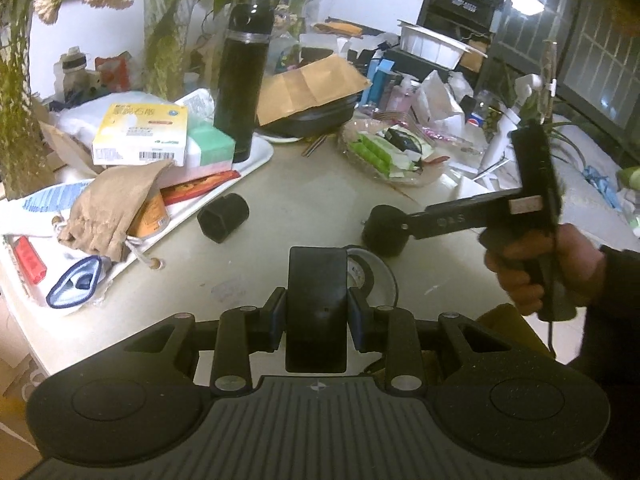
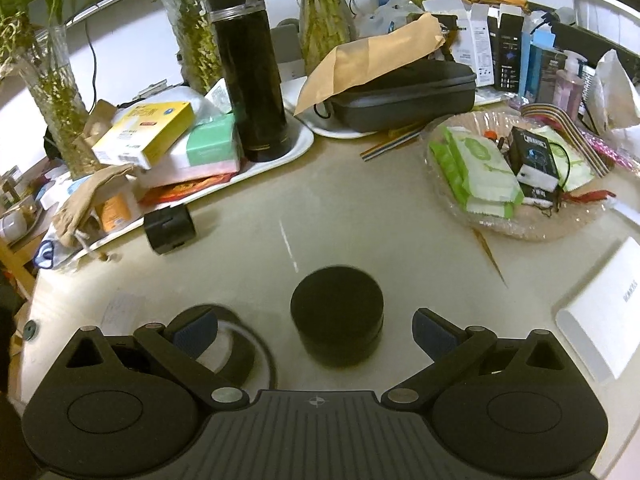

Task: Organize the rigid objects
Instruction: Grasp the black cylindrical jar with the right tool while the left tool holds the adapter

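The left gripper [image 1: 317,312] clamps a black block [image 1: 317,300] (flat, upright) just beside the puck [image 2: 337,316], which the right gripper [image 2: 316,330] straddles, fingers spread wide.

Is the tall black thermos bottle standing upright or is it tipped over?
Upright. The black thermos bottle stands on its base on the white tray, lid on top, beside the green box.
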`<state>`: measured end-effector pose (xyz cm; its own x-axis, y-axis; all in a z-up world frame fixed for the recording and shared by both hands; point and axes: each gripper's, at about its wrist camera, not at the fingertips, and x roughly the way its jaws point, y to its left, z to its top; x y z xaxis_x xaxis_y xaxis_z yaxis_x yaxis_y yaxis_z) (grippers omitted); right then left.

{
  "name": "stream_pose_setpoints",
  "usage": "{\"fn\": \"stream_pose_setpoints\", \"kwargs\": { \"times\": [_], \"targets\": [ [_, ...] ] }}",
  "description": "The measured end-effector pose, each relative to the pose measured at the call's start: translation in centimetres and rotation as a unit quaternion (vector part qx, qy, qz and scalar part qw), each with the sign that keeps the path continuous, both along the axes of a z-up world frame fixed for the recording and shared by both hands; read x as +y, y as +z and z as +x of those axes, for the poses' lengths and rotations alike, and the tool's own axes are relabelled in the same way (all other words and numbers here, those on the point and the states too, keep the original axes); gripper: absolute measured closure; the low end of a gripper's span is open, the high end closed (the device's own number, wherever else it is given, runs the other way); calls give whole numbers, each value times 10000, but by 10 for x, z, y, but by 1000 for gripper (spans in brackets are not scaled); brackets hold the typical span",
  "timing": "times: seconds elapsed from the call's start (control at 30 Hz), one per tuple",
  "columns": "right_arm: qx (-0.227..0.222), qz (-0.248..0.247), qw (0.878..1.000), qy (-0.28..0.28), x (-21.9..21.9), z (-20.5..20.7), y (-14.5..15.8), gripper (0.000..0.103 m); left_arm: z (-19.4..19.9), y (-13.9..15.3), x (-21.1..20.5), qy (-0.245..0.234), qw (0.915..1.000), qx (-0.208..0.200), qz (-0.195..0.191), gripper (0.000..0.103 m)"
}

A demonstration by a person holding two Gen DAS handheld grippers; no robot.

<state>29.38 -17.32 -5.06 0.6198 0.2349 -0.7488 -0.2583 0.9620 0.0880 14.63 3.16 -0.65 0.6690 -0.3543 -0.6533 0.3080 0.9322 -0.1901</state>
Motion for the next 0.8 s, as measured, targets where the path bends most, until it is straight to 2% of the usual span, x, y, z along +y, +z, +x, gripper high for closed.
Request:
{"fn": "stream_pose_setpoints", "kwargs": {
  "times": [0.1,0.3,0.4,0.63,0.8],
  "targets": [
    [-9,-153,9999,-45,2,9,-5,3,0,-1,1,28,10000,5,-4,71],
    [52,-557,9984,92,12,19,-17,25,-3,1,-3,-84,9998,-156,66,72],
    [47,-645,9979,79,13,22,-21,41,-4,2,-5,-131,9994,-266,186,72],
    [97,-705,9974,72,14,21,-23,43,-3,1,-5,-118,9995,-242,175,72],
    [-41,-682,9976,110,11,13,-11,43,-2,2,-6,-180,9995,-232,123,72]
  ]
}}
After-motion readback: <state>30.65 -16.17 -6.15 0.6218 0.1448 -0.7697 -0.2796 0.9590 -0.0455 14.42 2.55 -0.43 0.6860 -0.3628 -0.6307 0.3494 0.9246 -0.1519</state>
